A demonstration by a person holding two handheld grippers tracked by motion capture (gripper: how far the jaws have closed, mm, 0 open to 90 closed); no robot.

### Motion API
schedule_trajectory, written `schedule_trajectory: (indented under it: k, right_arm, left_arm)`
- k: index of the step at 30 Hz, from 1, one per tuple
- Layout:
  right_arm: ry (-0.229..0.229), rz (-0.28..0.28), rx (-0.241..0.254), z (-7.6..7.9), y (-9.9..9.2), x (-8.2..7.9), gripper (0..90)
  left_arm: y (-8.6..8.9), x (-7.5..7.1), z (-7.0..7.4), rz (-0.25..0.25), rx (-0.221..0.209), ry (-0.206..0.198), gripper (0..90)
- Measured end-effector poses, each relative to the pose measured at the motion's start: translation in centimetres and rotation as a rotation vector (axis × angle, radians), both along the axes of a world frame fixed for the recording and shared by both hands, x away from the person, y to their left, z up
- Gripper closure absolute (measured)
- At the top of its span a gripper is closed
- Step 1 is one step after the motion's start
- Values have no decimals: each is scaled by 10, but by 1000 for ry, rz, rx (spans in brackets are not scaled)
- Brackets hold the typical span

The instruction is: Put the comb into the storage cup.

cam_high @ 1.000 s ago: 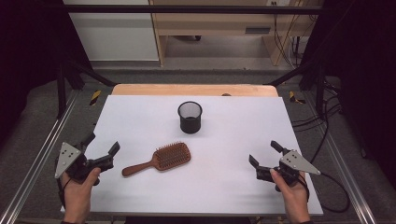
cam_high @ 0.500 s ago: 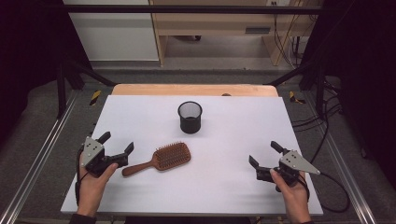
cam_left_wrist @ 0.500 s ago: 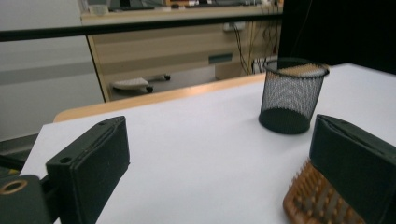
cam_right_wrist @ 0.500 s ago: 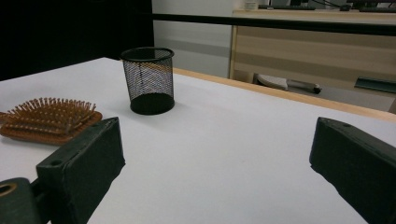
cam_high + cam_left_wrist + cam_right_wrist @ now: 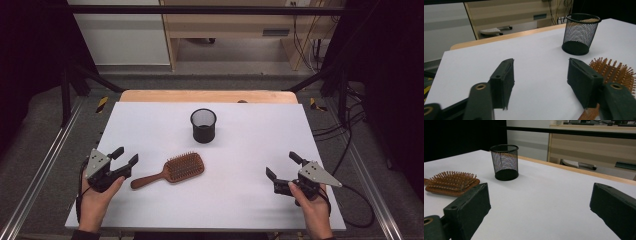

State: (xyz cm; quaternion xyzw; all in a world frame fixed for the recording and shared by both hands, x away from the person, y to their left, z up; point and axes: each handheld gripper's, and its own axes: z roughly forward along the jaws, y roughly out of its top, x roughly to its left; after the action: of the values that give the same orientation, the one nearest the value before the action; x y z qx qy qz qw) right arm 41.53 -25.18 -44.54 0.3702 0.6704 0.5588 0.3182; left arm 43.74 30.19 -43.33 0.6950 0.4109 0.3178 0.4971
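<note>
A big white surface [image 5: 240, 200] lies under everything. Past its far edge there is a strip of light wood.

The person's left hand [image 5: 95, 197] comes in from the bottom and holds the left tongs [image 5: 125, 160] near the left edge of the surface. The right hand [image 5: 312, 205] holds the right tongs [image 5: 281, 166] near the right edge.

The wooden hairbrush [image 5: 172, 170] lies flat in the middle of the surface, a bit to the left. Its bristles point up. Its handle points at the left tongs, and the end of the handle is just beside them. In the left gripper view the brush's head [image 5: 617, 71] sits behind the right-hand jaw.

The black mesh cup [image 5: 203, 125] stands upright past the brush, toward the far side. It is apart from the brush.

The left tongs have just been closing. They are about half open now, with only bare surface between the jaws. They hold nothing. The right tongs are wide open and hold nothing too.
</note>
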Motion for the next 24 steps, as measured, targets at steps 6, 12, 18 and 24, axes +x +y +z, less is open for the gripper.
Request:
schedule_trajectory:
  k: [6,12,18,24]
  right_arm:
    - [4,3,-6,0,1,1,32]
    - [8,5,-7,0,1,0,35]
    - [19,15,-19,-2,3,2,37]
    - [25,18,-22,-3,4,2,38]
  left_arm:
    - [-2,0,-2,-38,42,60,653]
    - [-6,3,-7,-79,81,140,782]
    - [-11,7,-13,-110,124,212,874]
    - [-16,11,-21,-137,175,277,900]
